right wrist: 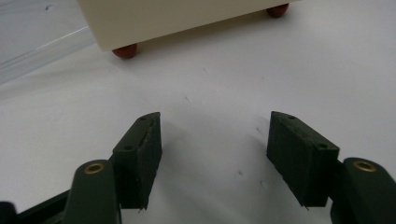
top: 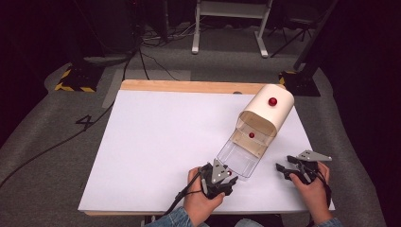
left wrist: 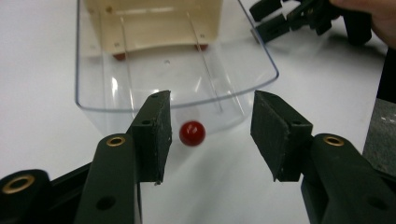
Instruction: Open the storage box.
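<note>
A small red ball [left wrist: 192, 133] lay on the white table [top: 156, 146], just in front of the left gripper [left wrist: 208, 135]. It sat between the two black jaws, much closer to the one seen on the left in the left gripper view, though not quite touching it. The jaws stood wide apart and held nothing. Right behind the ball was the curved end of a clear plastic tray [left wrist: 177, 70].

The right gripper [right wrist: 215, 156] was held just above the table, off to the right of the tray (its jaws were wide apart too, with only bare table between them). A hand [top: 203, 201] held the left gripper and another hand [top: 312, 189] held the right one.

The table was a white sheet on a wooden board [top: 189, 86]. Around it was grey carpet [top: 61, 137], with black cables [top: 42, 153] and a dark room behind.

The clear tray stuck out of a cream box [top: 265, 116] with a rounded top and small red feet [right wrist: 125, 51]. The box and tray made one long shape, running from the far right of the table down toward the left gripper. The open tray end pointed at the person.
</note>
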A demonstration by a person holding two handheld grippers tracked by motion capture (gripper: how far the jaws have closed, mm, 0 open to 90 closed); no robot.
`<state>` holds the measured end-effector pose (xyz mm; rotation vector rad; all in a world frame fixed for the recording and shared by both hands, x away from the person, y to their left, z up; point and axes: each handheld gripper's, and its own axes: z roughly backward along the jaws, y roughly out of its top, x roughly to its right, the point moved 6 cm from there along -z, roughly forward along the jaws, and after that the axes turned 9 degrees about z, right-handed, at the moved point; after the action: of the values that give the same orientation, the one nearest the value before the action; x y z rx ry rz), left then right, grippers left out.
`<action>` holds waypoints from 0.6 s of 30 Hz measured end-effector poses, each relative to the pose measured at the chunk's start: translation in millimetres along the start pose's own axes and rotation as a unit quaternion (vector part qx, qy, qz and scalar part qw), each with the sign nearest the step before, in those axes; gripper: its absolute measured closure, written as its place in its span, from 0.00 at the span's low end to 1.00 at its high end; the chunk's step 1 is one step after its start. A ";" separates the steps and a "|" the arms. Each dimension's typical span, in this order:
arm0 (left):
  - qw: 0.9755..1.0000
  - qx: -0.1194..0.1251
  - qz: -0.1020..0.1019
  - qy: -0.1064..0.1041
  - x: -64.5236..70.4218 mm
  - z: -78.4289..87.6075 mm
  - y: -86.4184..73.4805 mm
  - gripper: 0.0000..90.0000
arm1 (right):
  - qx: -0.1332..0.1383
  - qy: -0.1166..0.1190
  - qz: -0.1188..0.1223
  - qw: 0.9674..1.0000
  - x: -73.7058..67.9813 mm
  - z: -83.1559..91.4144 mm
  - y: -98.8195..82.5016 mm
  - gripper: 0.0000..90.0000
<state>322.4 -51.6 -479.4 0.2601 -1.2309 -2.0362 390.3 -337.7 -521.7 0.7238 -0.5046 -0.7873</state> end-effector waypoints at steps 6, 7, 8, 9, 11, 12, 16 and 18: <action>1.000 0.013 -0.008 0.001 -4.5 5.2 18.8 0.50 | 0.000 0.000 0.000 1.000 0.0 0.1 -0.2 0.40; 1.000 0.013 -0.007 -0.001 -5.5 5.3 20.9 0.49 | 0.001 0.000 0.000 1.000 0.0 0.1 -0.3 0.40; 1.000 0.013 -0.005 -0.002 -6.6 5.3 23.0 0.49 | 0.001 0.000 0.000 1.000 0.0 0.1 -0.3 0.40; 1.000 0.015 -0.004 -0.002 -7.8 5.5 24.9 0.48 | 0.001 0.000 0.000 1.000 0.0 0.1 -0.3 0.40; 1.000 0.014 -0.005 -0.001 -11.0 6.8 29.0 0.47 | 0.001 0.000 0.000 1.000 0.1 0.1 -0.4 0.40; 1.000 0.015 -0.004 -0.001 -12.2 7.3 31.2 0.47 | 0.001 0.001 -0.001 1.000 0.1 0.0 -0.3 0.40; 1.000 0.004 -0.013 -0.015 -15.0 8.1 40.9 0.45 | 0.001 0.002 -0.003 1.000 0.2 -0.1 -0.3 0.40; 1.000 0.005 -0.016 -0.021 -16.1 8.5 46.9 0.45 | 0.001 0.002 -0.003 1.000 0.2 -0.1 -0.3 0.40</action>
<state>352.2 -47.7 -439.0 0.2437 -1.2709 -2.0720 390.3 -338.0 -522.0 0.7295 -0.4993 -0.7906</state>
